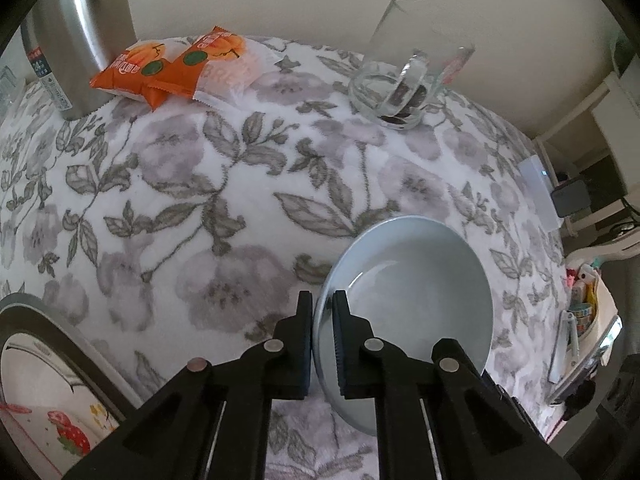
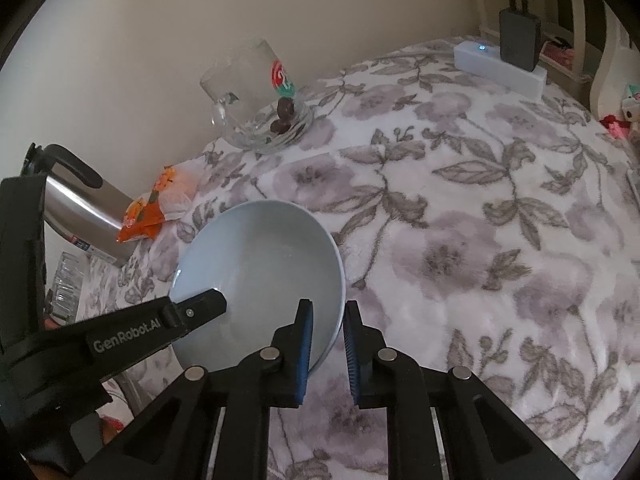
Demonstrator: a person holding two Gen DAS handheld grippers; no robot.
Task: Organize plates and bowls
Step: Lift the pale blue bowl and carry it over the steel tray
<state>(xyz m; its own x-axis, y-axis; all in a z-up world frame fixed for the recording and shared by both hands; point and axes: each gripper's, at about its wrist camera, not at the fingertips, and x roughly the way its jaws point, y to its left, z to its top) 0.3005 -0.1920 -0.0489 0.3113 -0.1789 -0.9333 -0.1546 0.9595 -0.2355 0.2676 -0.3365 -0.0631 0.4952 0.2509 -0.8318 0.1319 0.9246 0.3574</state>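
The pale blue bowl [image 1: 404, 300] sat on the floral cloth [image 1: 200, 184] near the table's front, and both tools were on it. The left gripper [image 1: 322, 312] was clenched on the rim at the bowl's left side — one finger inside, one outside, rim pinched between the pads. In the right wrist view the same bowl [image 2: 260, 272] showed the right gripper [image 2: 325, 320] straddling its near-right rim w/ jaws parted: the inner pad looked close to the wall, the outer one stood apart w/ a visible gap, so that side wasn't gripping yet. The left tool's finger [image 2: 192, 312] reached over the opposite rim.

Judgement: the step in hand was a two-handed pick-up of the bowl, prob. to move it toward the plate [image 1: 44, 392] w/ the strawberry print at the lower left of the left wrist view. To do it well, the right jaws should close squarely on the rim before any lift; a one-sided pinch on a glazed bowl would likely tilt or slip. Lift level, both sides together, and keep it low over the soft cloth.

Things to steer clear of: the glass mug [image 2: 248, 92] tipped in the glass dish [image 2: 276, 128], the orange snack packets [image 1: 168, 68] and the steel flask [image 1: 76, 32] at the back — all well apart from the bowl, so the path looked open.
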